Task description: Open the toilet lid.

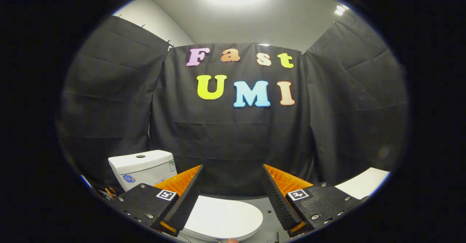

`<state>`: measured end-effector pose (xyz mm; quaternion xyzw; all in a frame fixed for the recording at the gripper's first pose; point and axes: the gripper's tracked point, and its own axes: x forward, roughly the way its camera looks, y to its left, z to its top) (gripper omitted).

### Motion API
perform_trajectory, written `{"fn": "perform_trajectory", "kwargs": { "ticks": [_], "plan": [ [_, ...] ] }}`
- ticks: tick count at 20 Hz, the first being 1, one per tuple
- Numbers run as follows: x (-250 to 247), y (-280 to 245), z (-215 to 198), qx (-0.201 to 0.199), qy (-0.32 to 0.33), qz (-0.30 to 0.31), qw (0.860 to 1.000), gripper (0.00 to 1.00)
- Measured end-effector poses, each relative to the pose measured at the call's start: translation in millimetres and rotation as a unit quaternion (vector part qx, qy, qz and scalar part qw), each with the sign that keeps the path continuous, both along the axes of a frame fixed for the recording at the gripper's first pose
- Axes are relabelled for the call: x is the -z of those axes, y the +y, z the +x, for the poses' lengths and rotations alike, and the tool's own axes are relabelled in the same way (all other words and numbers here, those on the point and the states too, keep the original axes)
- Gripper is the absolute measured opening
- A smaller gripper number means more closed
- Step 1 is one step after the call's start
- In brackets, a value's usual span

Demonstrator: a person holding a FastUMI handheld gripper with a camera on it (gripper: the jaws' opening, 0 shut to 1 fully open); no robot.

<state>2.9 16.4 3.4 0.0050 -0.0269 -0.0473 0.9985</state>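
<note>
A white toilet stands low in the gripper view. Its lid (pixel 222 217) lies flat and closed, reaching from behind the left finger out into the gap between the two fingers. The white cistern (pixel 142 168) rises just beyond the left finger. My gripper (pixel 232 172) hovers above the lid, open wide, with nothing between its fingers. Neither finger touches the lid; the left finger (pixel 185 199) hides the lid's left part.
Black cloth walls close the booth on three sides. A white flat surface (pixel 364 183) shows beyond the right finger. Grey floor (pixel 267 214) lies to the right of the lid. Some small coloured items (pixel 107 192) sit left of the cistern base.
</note>
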Motion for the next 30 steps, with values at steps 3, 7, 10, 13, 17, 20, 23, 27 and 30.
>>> {"fn": "perform_trajectory", "kwargs": {
  "ticks": [3, 7, 10, 13, 17, 20, 23, 27, 30],
  "plan": [
    [11.9, 9.4, 3.3, -0.001, 0.013, 0.008, 1.0, 0.95],
    [24.2, 17.6, 4.9, -0.001, 0.022, 0.03, 0.999, 0.95],
    [29.2, 22.1, 7.3, 0.0, 0.029, 0.048, 0.998, 0.95],
    [41.0, 28.1, 9.8, -0.005, 0.038, 0.075, 0.996, 0.95],
    [59.6, 33.3, 10.7, -0.001, 0.053, 0.114, 0.992, 0.95],
    [73.7, 39.3, 9.7, 0.0, 0.06, 0.146, 0.987, 0.95],
    [93.9, 44.7, 8.1, 0.003, 0.076, 0.17, 0.983, 0.96],
    [121.1, 49.5, 6.2, 0.01, 0.098, 0.203, 0.974, 0.96],
    [141.6, 52.6, 3.5, 0.02, 0.108, 0.232, 0.966, 0.96]
  ]
}}
